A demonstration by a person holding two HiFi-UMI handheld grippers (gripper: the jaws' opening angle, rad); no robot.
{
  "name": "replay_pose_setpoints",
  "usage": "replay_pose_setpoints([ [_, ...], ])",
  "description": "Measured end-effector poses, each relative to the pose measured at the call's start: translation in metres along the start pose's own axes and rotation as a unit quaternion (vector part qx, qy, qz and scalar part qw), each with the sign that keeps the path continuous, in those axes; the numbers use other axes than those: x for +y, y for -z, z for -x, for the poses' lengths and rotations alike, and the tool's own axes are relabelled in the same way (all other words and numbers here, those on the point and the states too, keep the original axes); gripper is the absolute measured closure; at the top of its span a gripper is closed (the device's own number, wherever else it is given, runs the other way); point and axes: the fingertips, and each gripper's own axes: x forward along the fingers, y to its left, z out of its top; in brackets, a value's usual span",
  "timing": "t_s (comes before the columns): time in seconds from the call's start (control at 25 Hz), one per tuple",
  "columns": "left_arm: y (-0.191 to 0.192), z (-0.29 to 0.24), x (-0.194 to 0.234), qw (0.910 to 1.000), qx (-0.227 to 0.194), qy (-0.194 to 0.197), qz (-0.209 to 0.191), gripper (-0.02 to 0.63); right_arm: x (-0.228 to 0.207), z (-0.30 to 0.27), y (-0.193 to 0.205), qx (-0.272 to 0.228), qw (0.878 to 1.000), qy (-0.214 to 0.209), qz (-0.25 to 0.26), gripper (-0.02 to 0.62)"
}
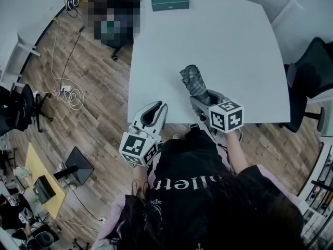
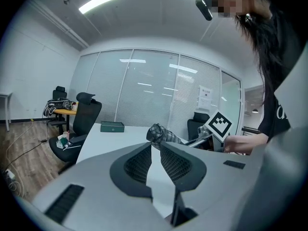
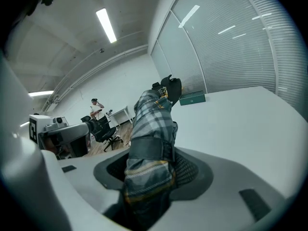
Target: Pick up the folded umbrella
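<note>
Folded umbrella [image 3: 149, 129] is clamped near its strap in my right gripper [image 3: 151, 163], tilted up over the white table's [image 1: 234, 46] near edge, and it looks light, soft fabric over a stiff core, best held there, while my left gripper [image 2: 155, 146] hangs closed and empty.

Tabletop [image 1: 234, 46], white, rounded corners, on wood-plank floor [image 1: 99, 87]: one dark green rectangular box [image 1: 170, 0], flat, near far edge.

The lower end of the folded umbrella [image 3: 151, 124] is hidden between the pads of the right gripper [image 3: 151, 166] — handle unseen. Print on the green box [image 1: 170, 0] is too small to read.
</note>
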Motion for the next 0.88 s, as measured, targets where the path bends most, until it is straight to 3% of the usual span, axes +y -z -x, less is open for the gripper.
replay_pose_setpoints([
  [0.52, 0.026, 0.028, -0.023, 0.9982, 0.012, 0.059, 0.002, 0.531, 0.035, 0.036, 0.036, -0.023, 0.998, 0.03, -0.044, 0.367],
  [0.88, 0.026, 0.025, -0.041, 0.9972, 0.011, 0.073, -0.006, 0.531, 0.036, 0.057, 0.037, -0.04, 0.997, 0.027, -0.06, 0.367],
])
